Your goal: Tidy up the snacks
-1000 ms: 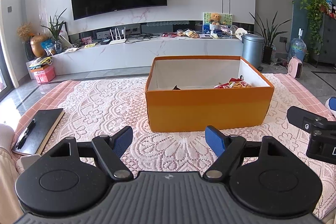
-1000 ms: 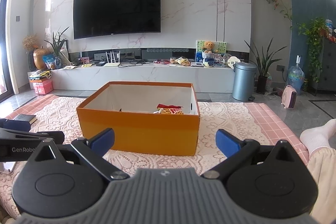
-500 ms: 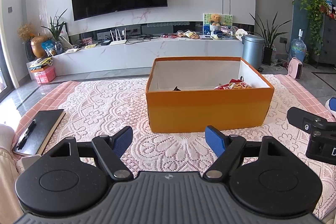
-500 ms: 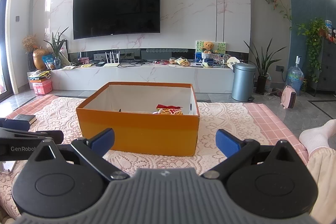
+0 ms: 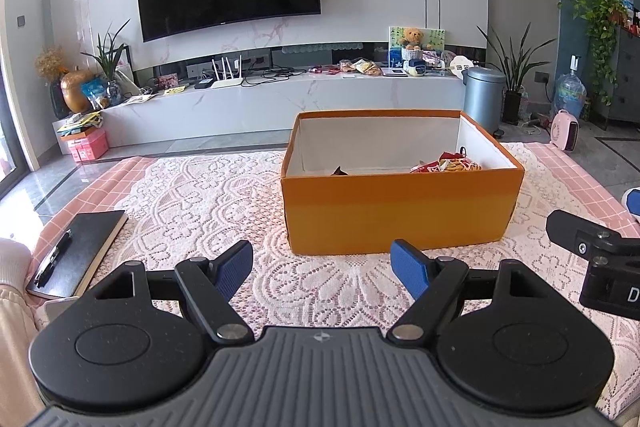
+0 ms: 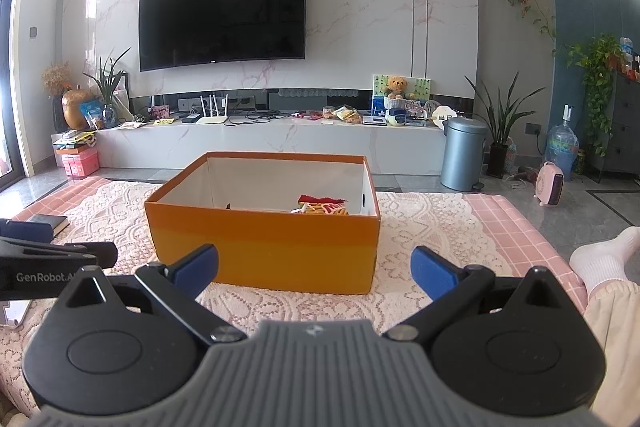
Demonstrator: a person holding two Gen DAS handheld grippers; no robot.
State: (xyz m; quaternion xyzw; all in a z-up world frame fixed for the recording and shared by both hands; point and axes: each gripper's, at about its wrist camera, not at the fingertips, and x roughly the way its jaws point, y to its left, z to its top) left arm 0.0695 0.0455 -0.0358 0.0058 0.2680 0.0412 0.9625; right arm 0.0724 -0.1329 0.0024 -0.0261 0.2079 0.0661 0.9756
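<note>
An orange box (image 5: 400,211) with a white inside stands on a lace cloth; it also shows in the right wrist view (image 6: 264,247). Red and yellow snack packets (image 5: 446,165) lie at its right end, seen too in the right wrist view (image 6: 322,206). A dark item (image 5: 339,171) peeks over the front wall. My left gripper (image 5: 322,269) is open and empty, held short of the box's front. My right gripper (image 6: 314,267) is open and empty, also in front of the box. Each gripper shows at the edge of the other's view.
A black notebook with a pen (image 5: 74,253) lies on the pink checked mat at the left. A white-socked foot (image 6: 600,253) rests at the right. A TV bench (image 5: 280,95) with clutter, a grey bin (image 5: 482,95) and plants stand behind.
</note>
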